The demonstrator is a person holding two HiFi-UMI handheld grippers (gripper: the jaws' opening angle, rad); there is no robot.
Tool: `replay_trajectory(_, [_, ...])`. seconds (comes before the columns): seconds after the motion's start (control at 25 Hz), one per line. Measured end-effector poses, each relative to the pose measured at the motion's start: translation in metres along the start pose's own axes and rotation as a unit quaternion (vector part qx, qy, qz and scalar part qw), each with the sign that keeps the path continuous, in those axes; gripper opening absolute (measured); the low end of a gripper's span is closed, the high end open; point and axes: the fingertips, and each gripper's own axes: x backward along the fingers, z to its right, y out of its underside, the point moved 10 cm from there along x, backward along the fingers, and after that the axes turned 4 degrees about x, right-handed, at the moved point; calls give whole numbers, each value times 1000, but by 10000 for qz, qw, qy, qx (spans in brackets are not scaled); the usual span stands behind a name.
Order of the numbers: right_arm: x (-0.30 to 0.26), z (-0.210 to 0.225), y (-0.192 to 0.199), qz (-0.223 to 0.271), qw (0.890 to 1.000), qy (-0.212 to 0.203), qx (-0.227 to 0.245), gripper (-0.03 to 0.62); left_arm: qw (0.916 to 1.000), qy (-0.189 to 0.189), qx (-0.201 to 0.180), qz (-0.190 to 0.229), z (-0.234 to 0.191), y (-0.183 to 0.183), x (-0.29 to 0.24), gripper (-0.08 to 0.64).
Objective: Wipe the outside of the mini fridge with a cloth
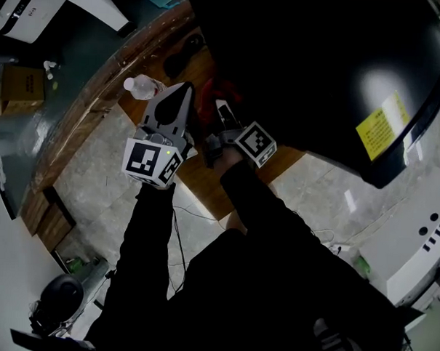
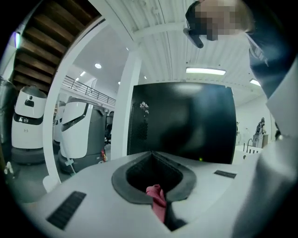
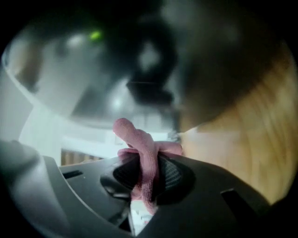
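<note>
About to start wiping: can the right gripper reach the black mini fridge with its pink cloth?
Probably yes: the right gripper is shut on the pink cloth, and the glossy black mini fridge looms close ahead, nothing visibly between.

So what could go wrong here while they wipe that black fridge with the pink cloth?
The cloth is pinched only as a thin bunched fold in the right tongs and the left tongs, so it might slip out when rubbed on the mini fridge. A water bottle sits close beside the left tongs; a wide sweep could knock it over.
</note>
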Motion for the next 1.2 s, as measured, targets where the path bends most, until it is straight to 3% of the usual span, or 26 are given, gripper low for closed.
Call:
replay_trajectory(0.24, [72,-125,-12,-253,9893,-688,1258,83,9987,160,6,485,56,-58,40,2])
replay_trajectory(0.4, [118,-198,-32,72,9811,-1166,1543,83,9964,442,-114,712,99,-107,61,2])
replay_trajectory(0.56, [158,-234,-63,597,9751,-1274,1716,84,9917,848,-114,964,139,-132,62,2])
replay_trajectory(0.68, [177,-238,-83,870,9751,-1228,1627,84,9882,976,-398,1111,163,-141,58,2])
replay_trajectory(0.84, [175,-221,-90,898,9824,-1267,1041,83,9841,1295,-657,1024,178,-133,37,2])
replay_trajectory(1.2, [162,-132,-92,781,9888,-843,954,81,9904,1277,-400,348,160,-40,1,2])
